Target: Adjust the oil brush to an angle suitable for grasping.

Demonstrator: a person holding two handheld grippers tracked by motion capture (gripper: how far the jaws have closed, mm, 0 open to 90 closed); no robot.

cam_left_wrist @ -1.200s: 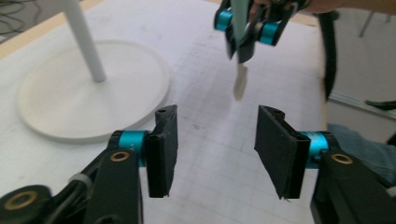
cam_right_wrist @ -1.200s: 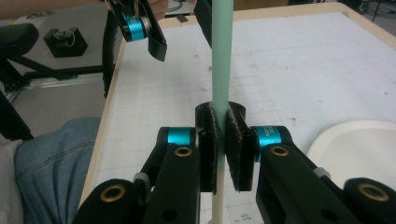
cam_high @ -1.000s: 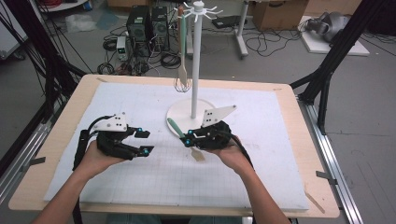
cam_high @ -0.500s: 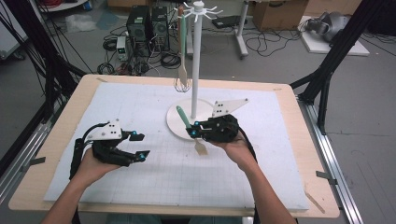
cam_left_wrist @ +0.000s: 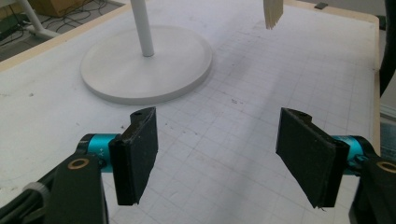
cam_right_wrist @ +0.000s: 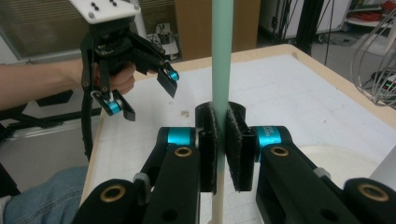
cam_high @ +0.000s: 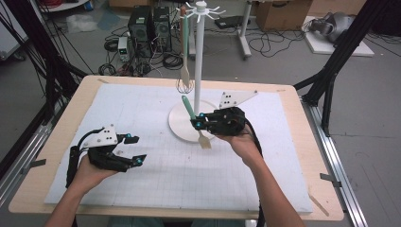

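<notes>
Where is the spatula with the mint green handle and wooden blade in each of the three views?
High view: the mint-green-handled wooden spatula is centre, clamped in the right gripper over the stand's round white base.
Left gripper view: its wooden blade tip hangs at the top edge, right of centre.
Right gripper view: its handle rises at centre.
Shared landmark: the white base.

Spatula [cam_right_wrist: 222, 56]: top cut off by upper edge, right gripper view.
Whisk [cam_right_wrist: 379, 70]: cut off at right edge.
Stand [cam_left_wrist: 145, 63]: pole cropped above.
</notes>
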